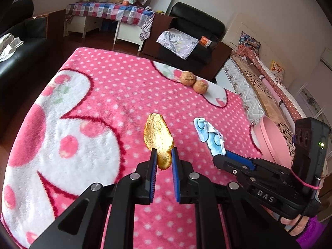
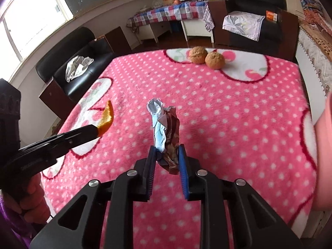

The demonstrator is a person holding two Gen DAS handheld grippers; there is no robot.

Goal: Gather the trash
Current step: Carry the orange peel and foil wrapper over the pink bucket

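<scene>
Orange peel [image 1: 158,139] pinched in left tongs [image 1: 164,152], wrapper [image 2: 166,132] in right tongs [image 2: 167,150]

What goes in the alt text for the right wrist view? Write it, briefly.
The right gripper holds a crumpled wrapper upright between its blue fingers above a pink dotted blanket. At left, the left gripper holds an orange peel. Two walnuts lie at the blanket's far edge.

Both grippers angled downward, left [image 1: 164,152] and right [image 2: 167,150] fingers clamped
</scene>
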